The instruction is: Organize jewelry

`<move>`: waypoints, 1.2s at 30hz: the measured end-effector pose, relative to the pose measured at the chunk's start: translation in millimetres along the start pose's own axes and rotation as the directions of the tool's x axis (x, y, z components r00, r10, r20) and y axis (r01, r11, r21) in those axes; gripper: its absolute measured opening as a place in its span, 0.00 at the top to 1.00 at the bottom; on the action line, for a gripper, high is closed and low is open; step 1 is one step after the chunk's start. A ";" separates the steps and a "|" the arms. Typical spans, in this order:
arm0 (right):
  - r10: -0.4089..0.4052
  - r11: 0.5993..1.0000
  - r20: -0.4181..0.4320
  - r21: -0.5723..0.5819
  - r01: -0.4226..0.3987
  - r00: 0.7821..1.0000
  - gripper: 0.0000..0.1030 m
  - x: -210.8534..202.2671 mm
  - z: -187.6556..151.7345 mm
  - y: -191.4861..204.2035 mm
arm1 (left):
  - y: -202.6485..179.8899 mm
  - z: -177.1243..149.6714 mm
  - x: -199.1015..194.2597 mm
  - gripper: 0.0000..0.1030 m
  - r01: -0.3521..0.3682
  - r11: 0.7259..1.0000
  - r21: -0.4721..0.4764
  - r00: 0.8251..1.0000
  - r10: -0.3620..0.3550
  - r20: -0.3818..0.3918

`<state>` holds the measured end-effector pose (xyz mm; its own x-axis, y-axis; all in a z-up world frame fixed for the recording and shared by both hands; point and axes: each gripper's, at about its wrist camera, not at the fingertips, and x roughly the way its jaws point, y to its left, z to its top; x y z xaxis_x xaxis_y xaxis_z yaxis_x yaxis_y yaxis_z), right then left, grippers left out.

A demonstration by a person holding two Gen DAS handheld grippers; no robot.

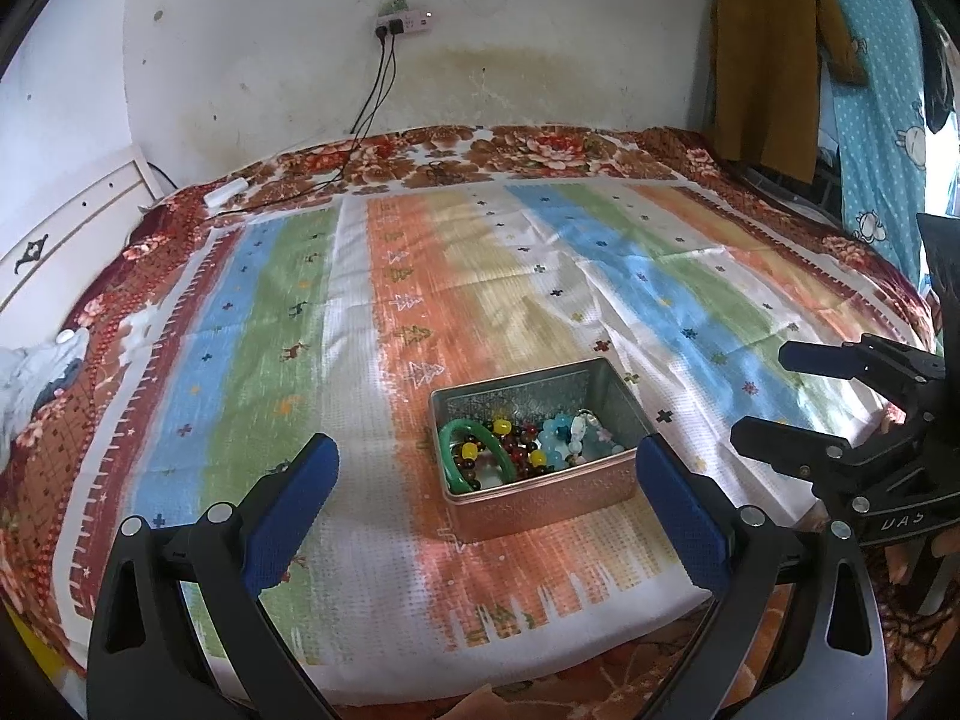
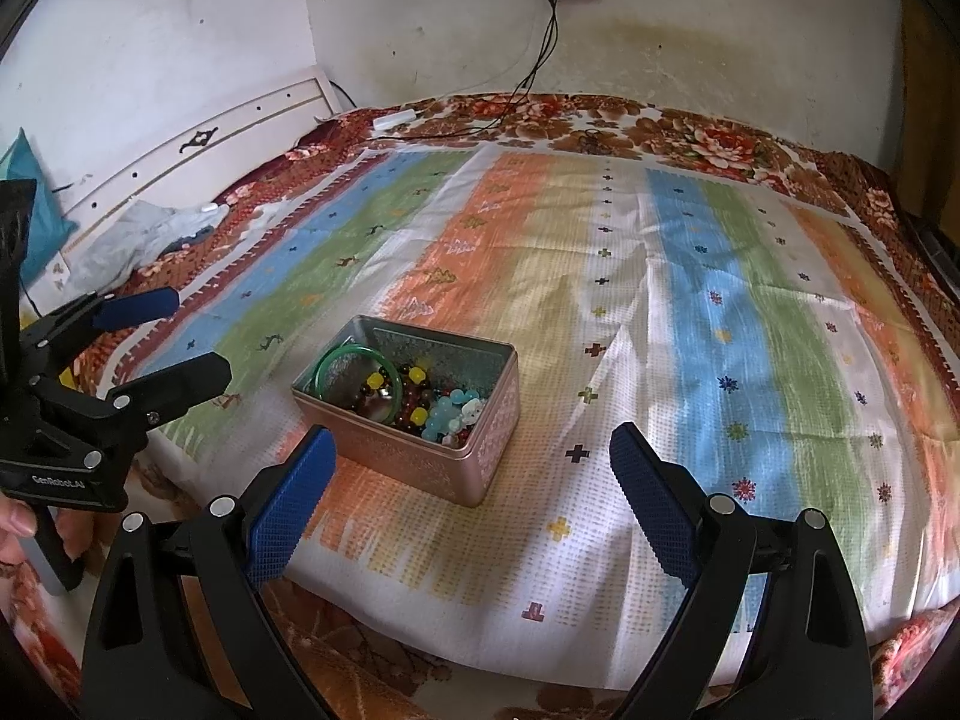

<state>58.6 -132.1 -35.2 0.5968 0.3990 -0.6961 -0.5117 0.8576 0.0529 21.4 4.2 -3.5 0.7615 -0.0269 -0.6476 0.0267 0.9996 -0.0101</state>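
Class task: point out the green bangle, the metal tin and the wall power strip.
green bangle point(image 2: 329, 361): right wrist view, on its left arc.
metal tin point(image 2: 414, 457): right wrist view, on its near outer wall.
wall power strip point(image 1: 405, 25): left wrist view, on its white body.

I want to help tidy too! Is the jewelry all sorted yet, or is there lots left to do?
It looks barely started. Done: nothing is sorted out; the green bangle, the dark and yellow bead bracelet and the pale blue beads all lie jumbled in the open tin box. In hand: nothing; the left gripper and the right gripper are open and empty. Left: probably everything.
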 end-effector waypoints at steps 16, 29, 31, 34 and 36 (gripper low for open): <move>0.004 1.000 0.001 -0.002 -0.004 1.000 0.10 0.4 -1.1 1.1 | 2.9 -0.8 0.6 0.05 0.002 1.000 -0.020 1.000 -0.002 -0.002; 0.005 1.000 -0.002 -0.011 -0.005 1.000 0.10 0.6 -1.6 2.4 | 0.7 -3.6 2.5 0.05 0.008 1.000 -0.012 1.000 -0.008 -0.013; 0.005 1.000 -0.002 -0.010 -0.005 1.000 0.10 0.6 -1.6 2.3 | 0.1 -3.9 2.6 0.05 0.007 1.000 -0.009 1.000 -0.007 -0.015; 0.005 1.000 -0.002 -0.010 -0.005 1.000 0.10 0.7 -1.6 2.2 | 1.0 -3.3 2.5 0.05 0.007 1.000 -0.008 1.000 -0.007 -0.017; 0.005 1.000 -0.003 -0.011 -0.005 1.000 0.10 0.7 -1.5 2.2 | 1.3 -3.0 2.4 0.05 0.008 1.000 -0.009 1.000 -0.008 -0.016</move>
<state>56.9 -130.4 -36.6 0.5929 0.4022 -0.6977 -0.5209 0.8522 0.0485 21.3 5.5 -7.3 0.7509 -0.0350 -0.6595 0.0270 0.9994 -0.0223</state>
